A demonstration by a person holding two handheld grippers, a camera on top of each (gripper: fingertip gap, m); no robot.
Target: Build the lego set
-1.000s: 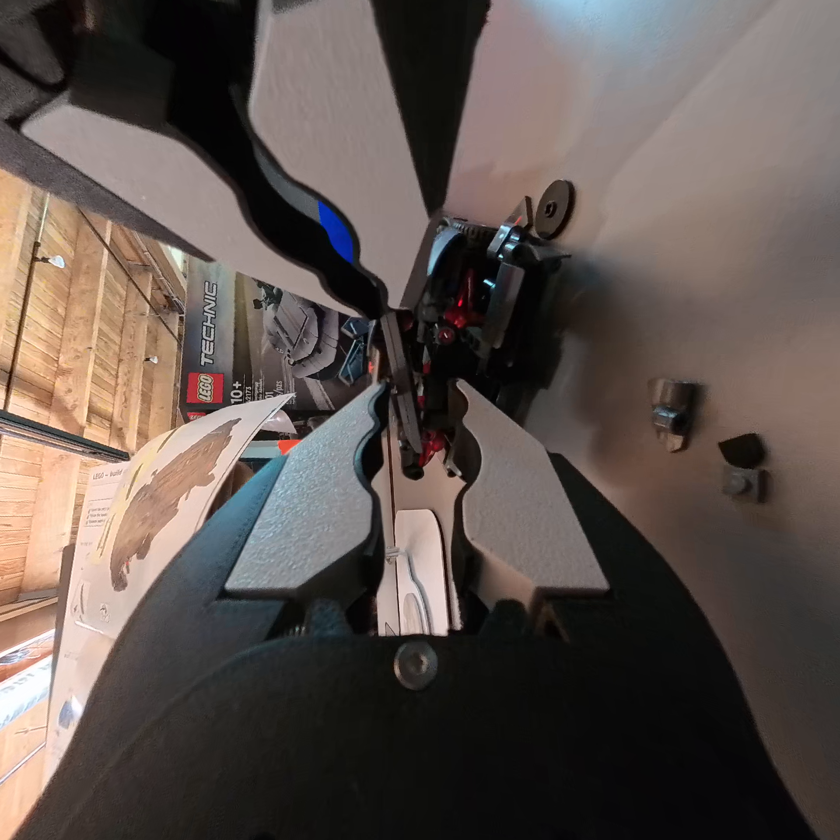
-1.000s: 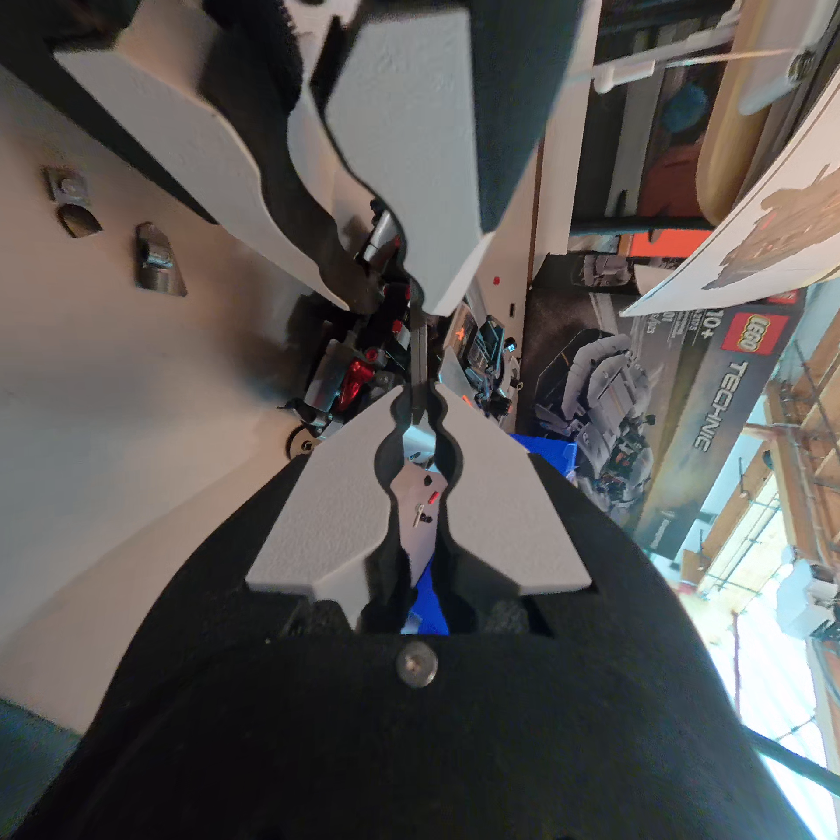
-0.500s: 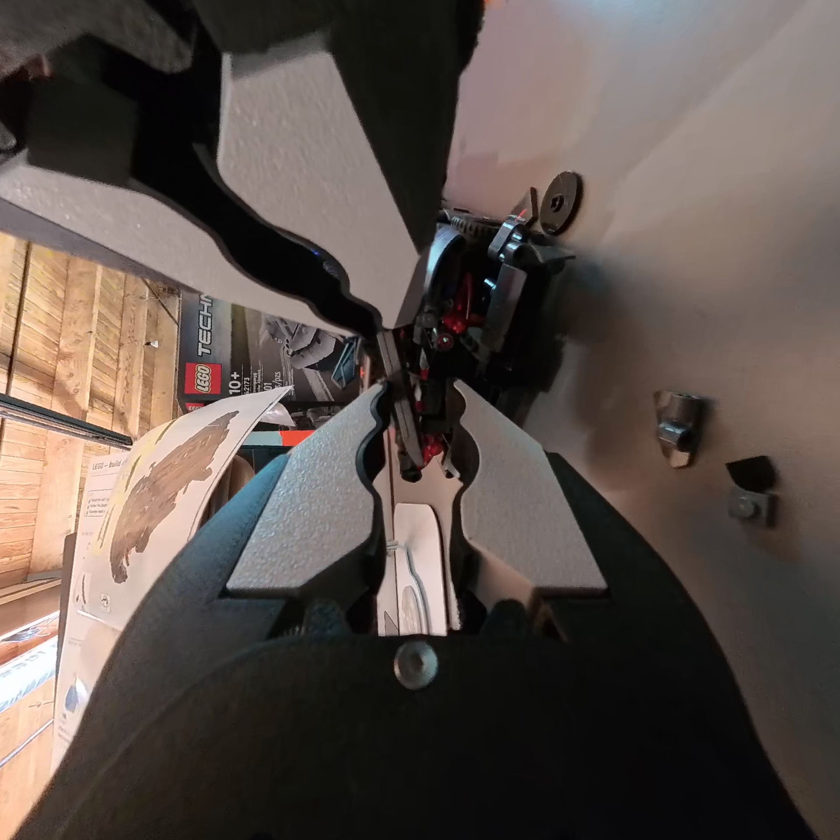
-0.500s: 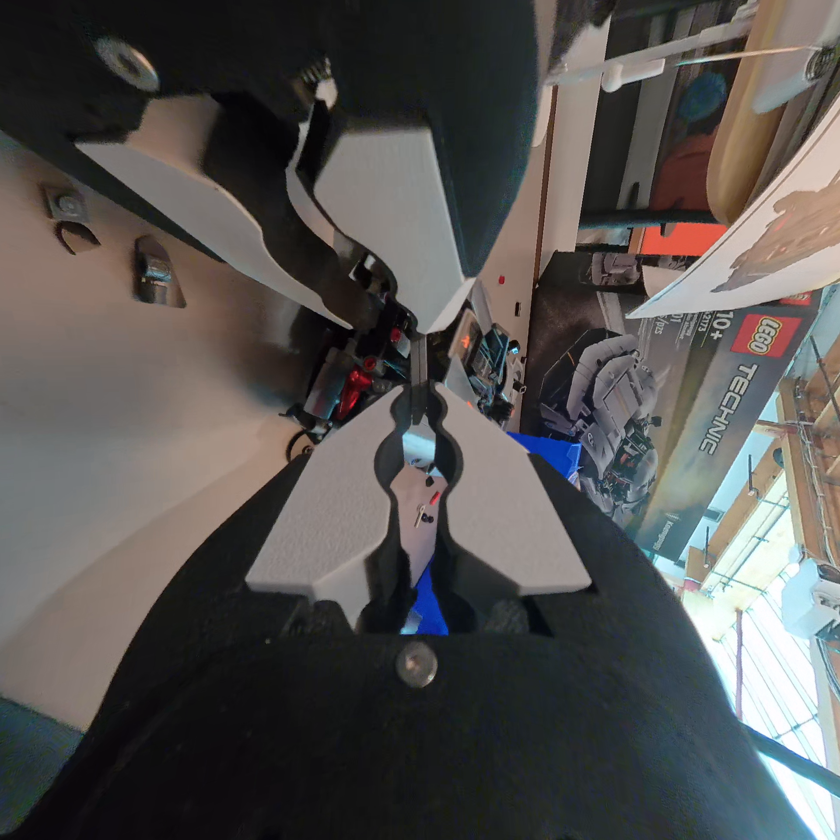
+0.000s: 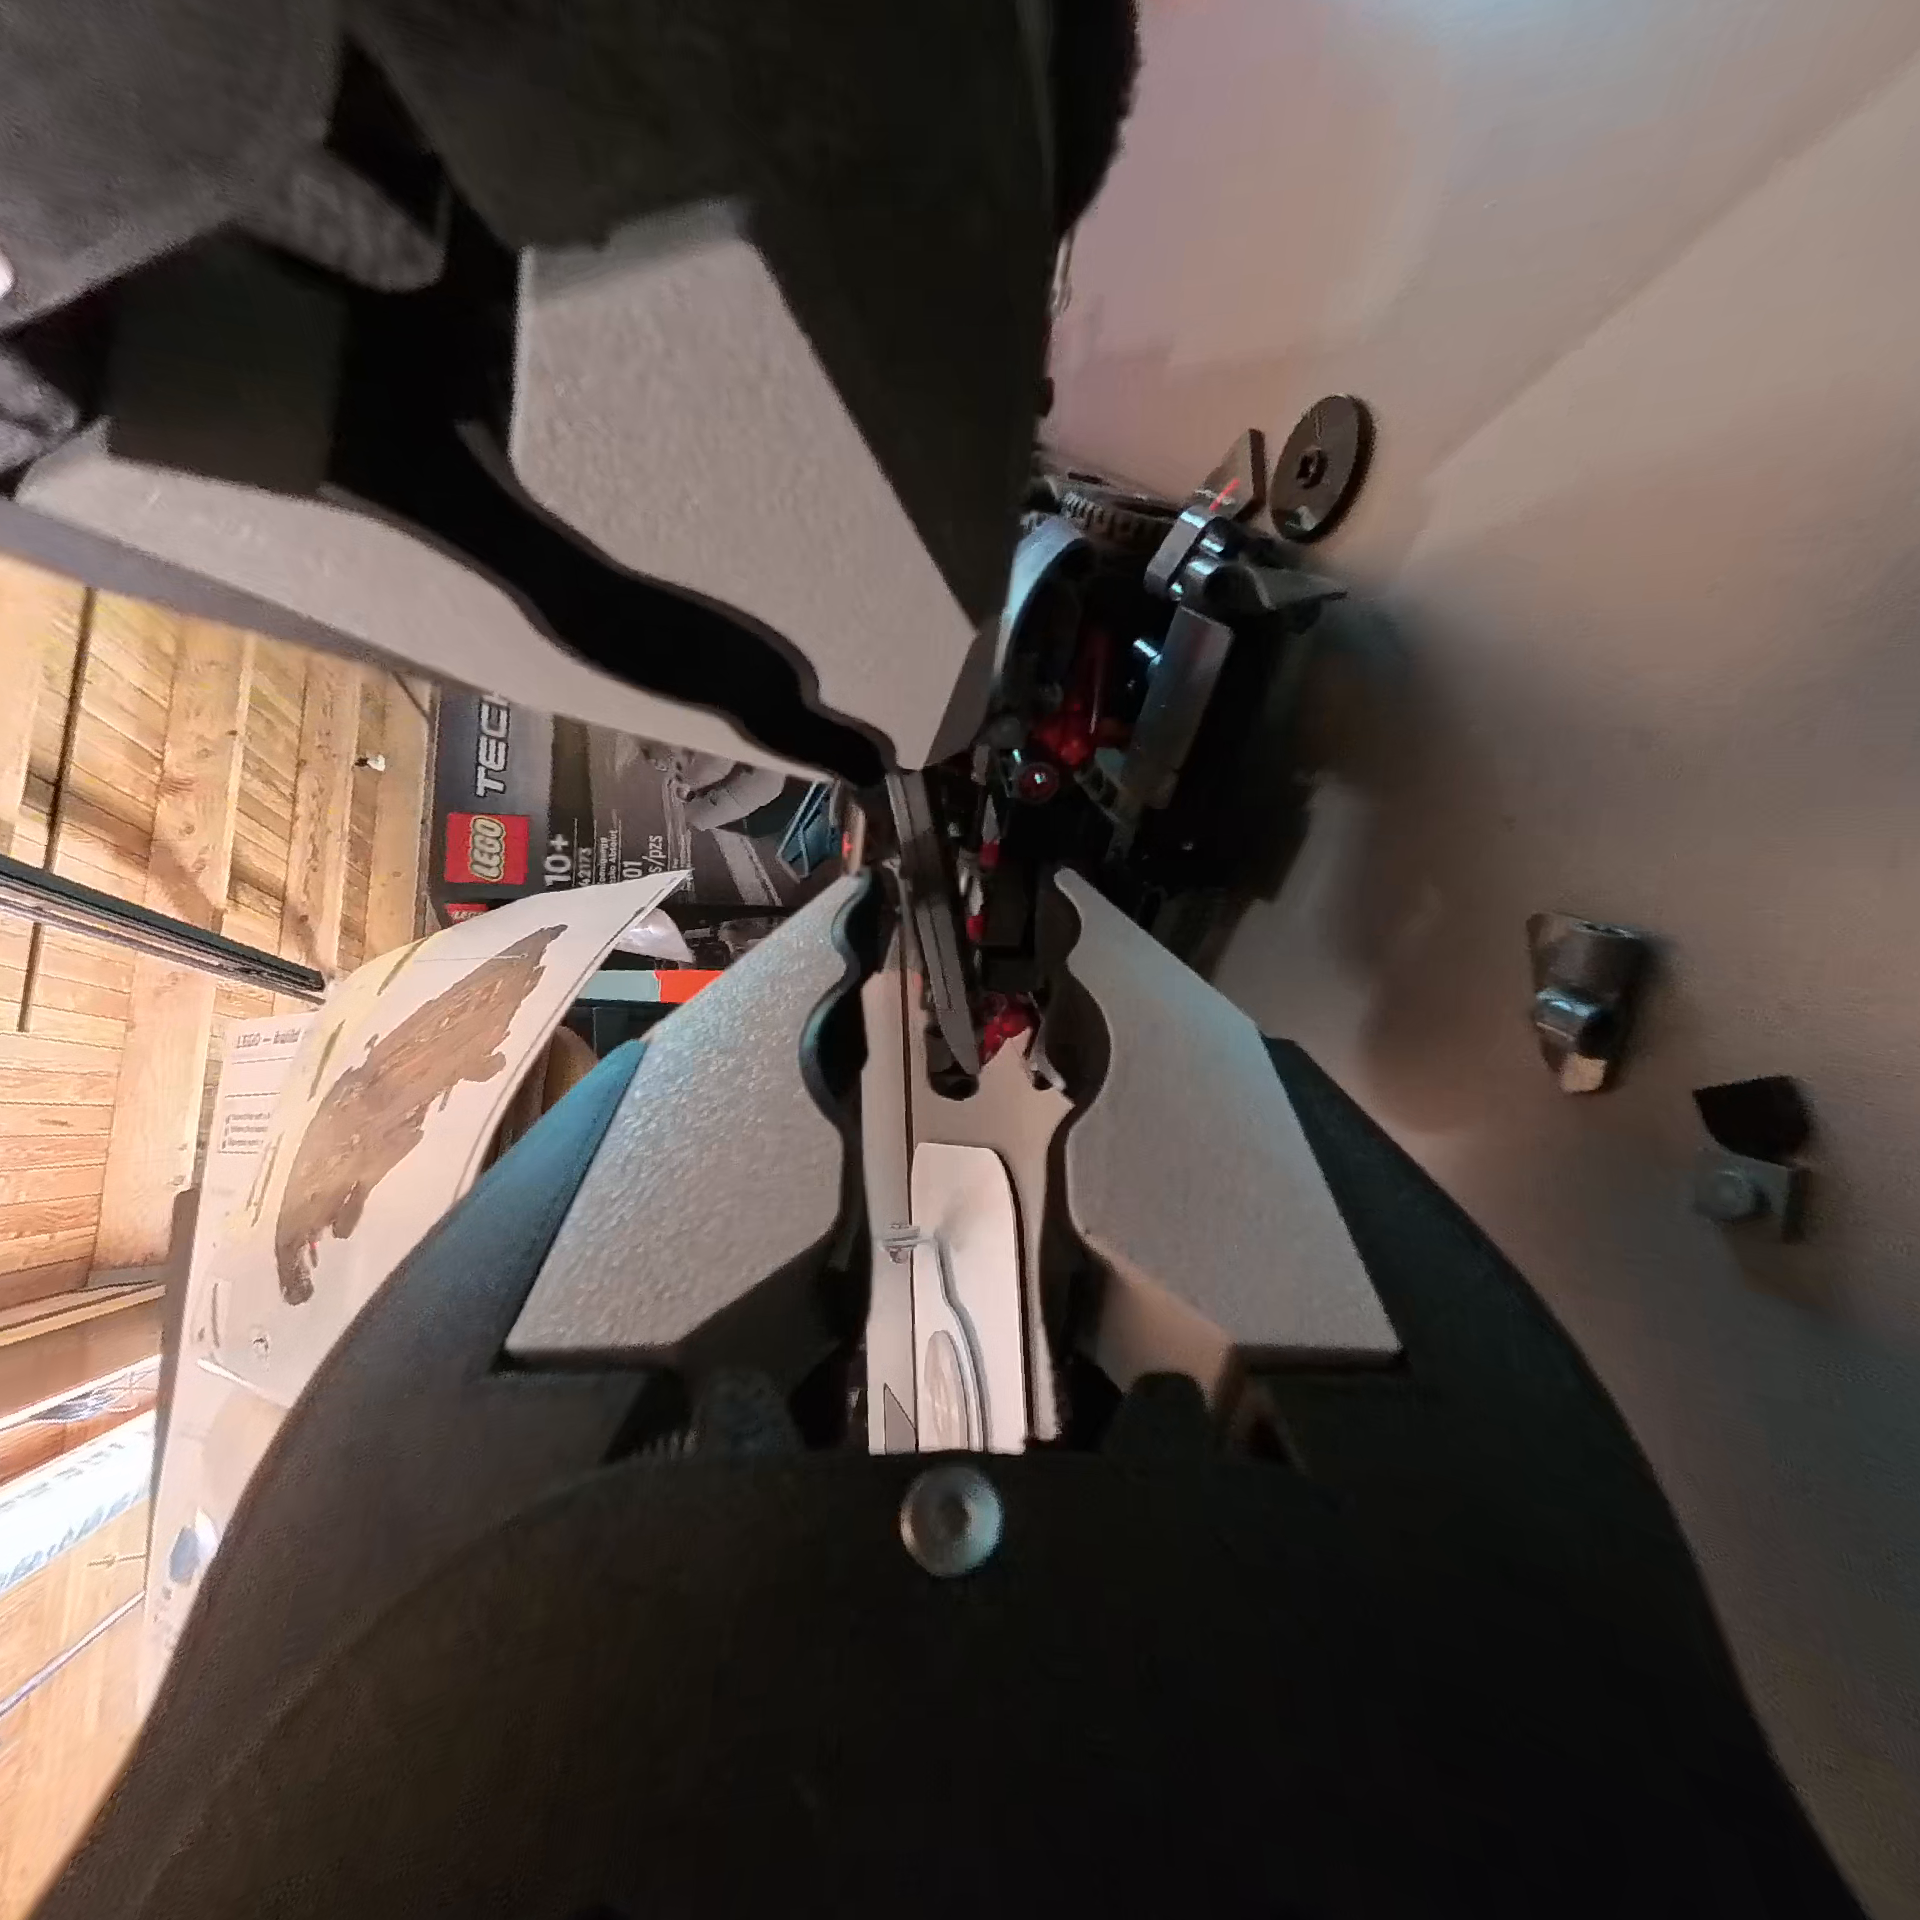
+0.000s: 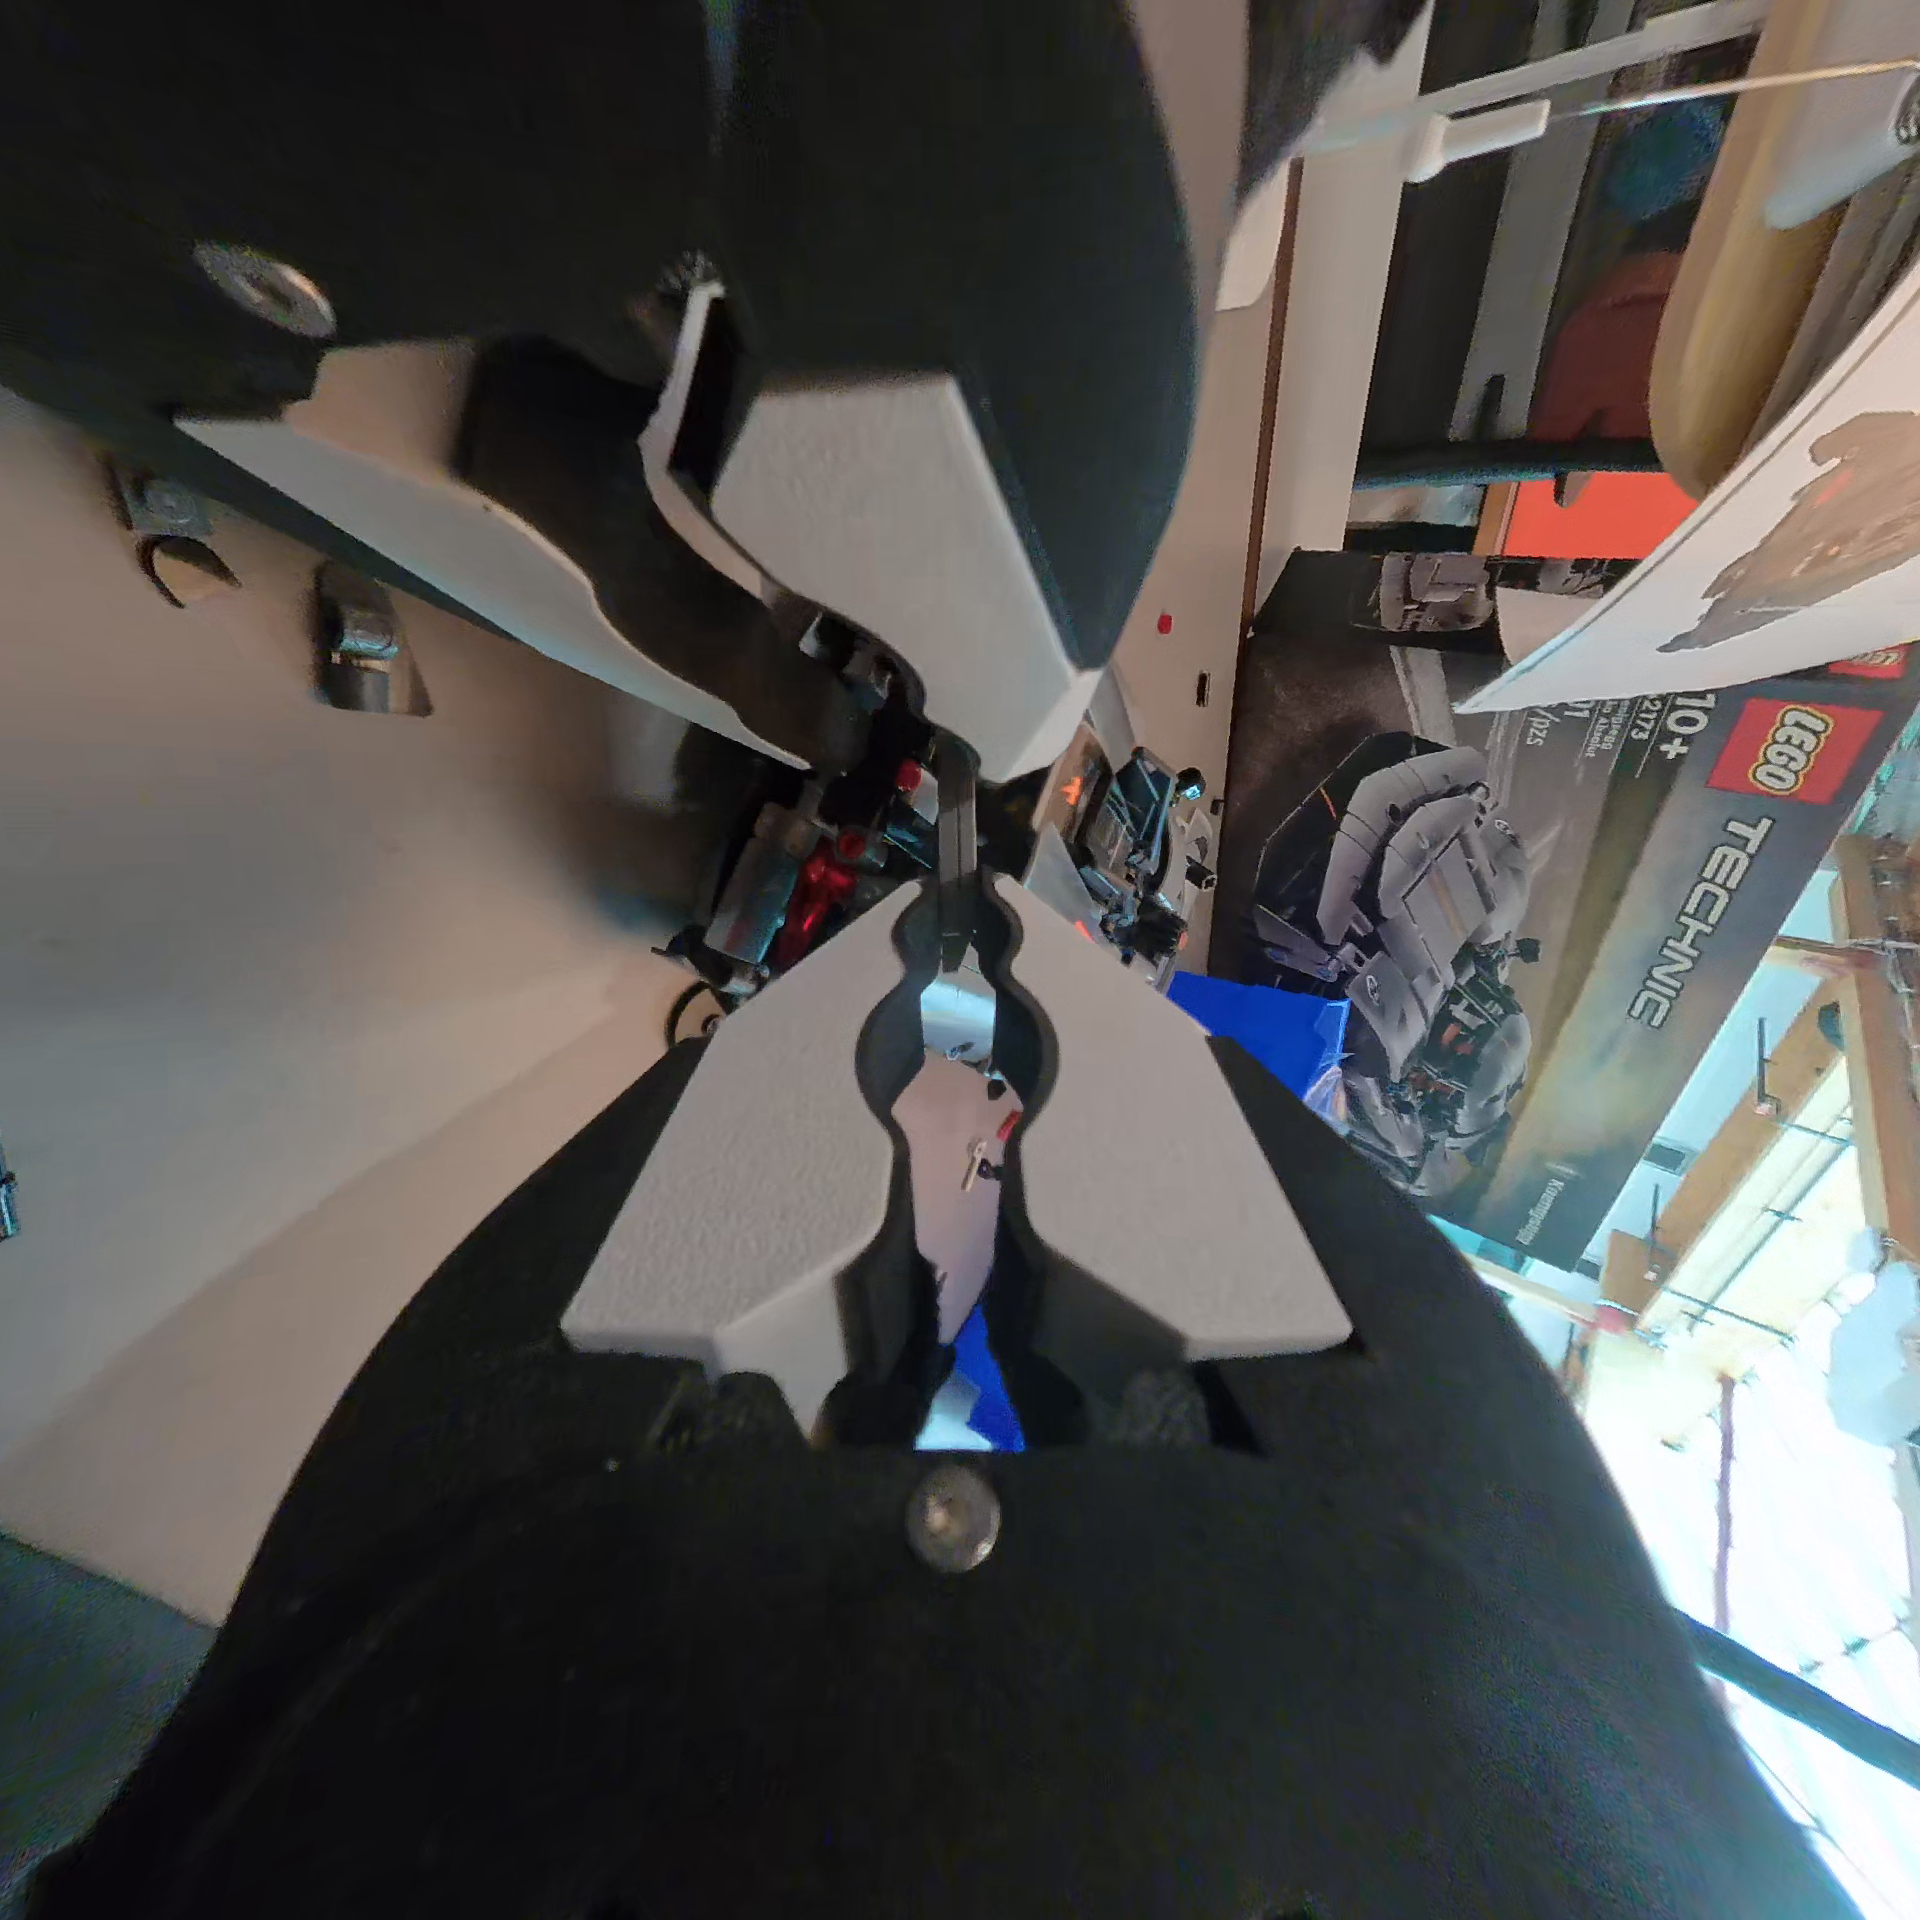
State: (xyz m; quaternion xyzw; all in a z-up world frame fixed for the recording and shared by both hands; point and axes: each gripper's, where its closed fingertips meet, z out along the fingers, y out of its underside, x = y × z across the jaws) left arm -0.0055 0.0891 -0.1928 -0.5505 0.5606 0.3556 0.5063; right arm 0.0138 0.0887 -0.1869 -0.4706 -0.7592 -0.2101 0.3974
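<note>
both claws meet tip to tip: the right claw [image 6: 951, 904] pinches a thin black beam [image 6: 954, 831]; the left claw [image 5: 961, 914] is narrowly parted around the lego model [image 5: 1101, 748].

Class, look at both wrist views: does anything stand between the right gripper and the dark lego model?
Nothing visible does. The right gripper is already shut on a thin black piece of the lego model, and the left gripper grips the same model from the opposite side.
</note>
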